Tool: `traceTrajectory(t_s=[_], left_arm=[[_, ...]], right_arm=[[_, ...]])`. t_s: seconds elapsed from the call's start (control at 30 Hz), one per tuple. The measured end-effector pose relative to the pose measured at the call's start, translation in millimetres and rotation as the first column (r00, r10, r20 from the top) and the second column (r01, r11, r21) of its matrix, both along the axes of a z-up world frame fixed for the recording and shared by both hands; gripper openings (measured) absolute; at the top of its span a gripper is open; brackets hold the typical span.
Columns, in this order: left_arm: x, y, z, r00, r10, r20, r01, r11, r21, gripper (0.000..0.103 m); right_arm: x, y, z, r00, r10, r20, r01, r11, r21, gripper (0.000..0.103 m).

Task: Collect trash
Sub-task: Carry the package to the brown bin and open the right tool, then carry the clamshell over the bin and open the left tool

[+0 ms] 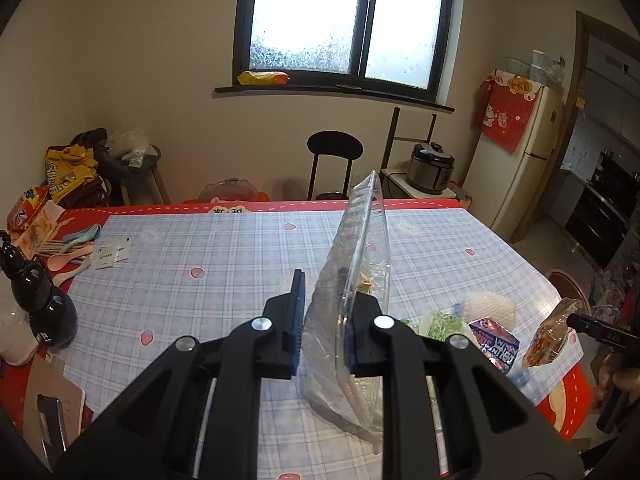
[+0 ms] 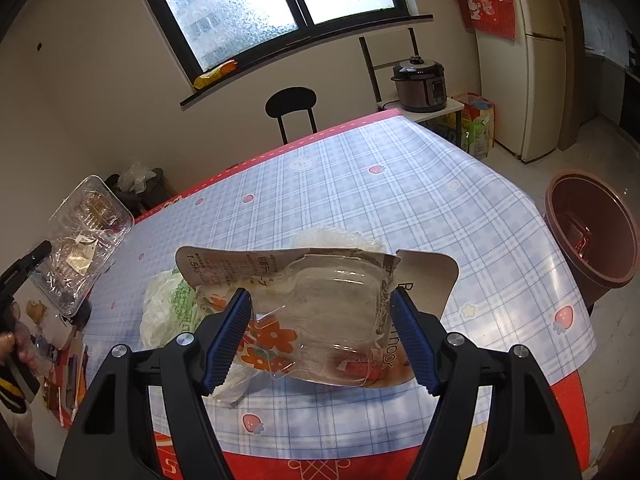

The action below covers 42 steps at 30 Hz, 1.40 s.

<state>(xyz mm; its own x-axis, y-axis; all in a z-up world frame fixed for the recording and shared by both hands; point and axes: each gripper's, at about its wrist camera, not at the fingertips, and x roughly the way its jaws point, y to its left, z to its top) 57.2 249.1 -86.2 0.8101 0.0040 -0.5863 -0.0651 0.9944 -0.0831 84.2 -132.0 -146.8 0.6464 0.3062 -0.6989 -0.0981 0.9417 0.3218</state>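
pinching the clear plastic clamshell tray [image 1: 352, 280] by its near edge, the left tool [image 1: 322, 320] has its blue pads pressed almost together on the thin plastic, and the tray stands on edge, clear of the checked cloth on the counter [image 1: 208, 256]. in the right wrist view the same tray [image 2: 86, 236] shows at the far left, held up above the counter's left edge.

on the left side of the counter stand a dark bottle [image 1: 38, 300], a bunch of pastel spoons [image 1: 74, 248] and some small white paper packets [image 1: 114, 254]. behind the far edge stands a black chair [image 1: 334, 160], and a pressure cooker [image 1: 430, 168] sits on a low stand to its right, with a cream fridge [image 1: 524, 152] beyond.

toward the near right of the counter lies a heap of wrappers: a white and green bag [image 2: 168, 304], a white foam net [image 2: 340, 240] and a blue and red snack wrapper [image 1: 494, 344].

the right tool [image 2: 324, 336] grips a blister pack [image 2: 320, 304], card-backed with a clear bubble, its pads spread wide and pressing the pack's two sides; the pack is lifted over the heap. at the far right, off the counter's edge, a brown bin [image 2: 592, 236] stands on the floor.
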Motion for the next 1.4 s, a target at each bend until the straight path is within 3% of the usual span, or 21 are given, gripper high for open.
traceTrajectory(t_s=[0.33, 0.67, 0.97, 1.13, 1.2, 1.23, 1.4], left_arm=[[0.6, -70.9, 24.0, 0.999, -0.005, 0.036, 0.005, 1.000, 0.002, 0.020], [23.4, -176.1, 29.4, 0.997, -0.047, 0.061, 0.048, 0.999, -0.022, 0.020], [54.2, -268.3, 11.4, 0.995, -0.097, 0.036, 0.099, 0.994, -0.042, 0.020], [64.9, -299.6, 2.4, 0.992, -0.127, 0.007, 0.127, 0.991, -0.030, 0.020], [67.2, -310.0, 1.4, 0.990, -0.140, -0.001, 0.140, 0.990, -0.021, 0.020], [66.9, -311.2, 0.7, 0.989, -0.146, -0.002, 0.146, 0.989, -0.017, 0.020], [73.2, -333.3, 5.6, 0.979, -0.202, 0.000, 0.202, 0.979, -0.001, 0.020]], right_arm=[[13.9, -67.9, 18.8, 0.999, 0.005, 0.043, -0.005, 1.000, 0.011, 0.071], [44.8, -190.1, 30.4, 0.995, -0.069, 0.072, 0.072, 0.997, -0.037, 0.071], [92.3, -314.5, 15.1, 0.983, -0.171, 0.064, 0.179, 0.972, -0.155, 0.071], [114.4, -360.8, -2.5, 0.969, -0.244, 0.040, 0.247, 0.947, -0.206, 0.071], [122.2, -376.5, -9.8, 0.961, -0.278, 0.019, 0.275, 0.939, -0.206, 0.079], [125.1, -382.7, -11.1, 0.957, -0.289, 0.012, 0.285, 0.937, -0.199, 0.090], [117.6, -395.2, 3.0, 0.944, -0.321, 0.071, 0.329, 0.923, -0.200, 0.098]])
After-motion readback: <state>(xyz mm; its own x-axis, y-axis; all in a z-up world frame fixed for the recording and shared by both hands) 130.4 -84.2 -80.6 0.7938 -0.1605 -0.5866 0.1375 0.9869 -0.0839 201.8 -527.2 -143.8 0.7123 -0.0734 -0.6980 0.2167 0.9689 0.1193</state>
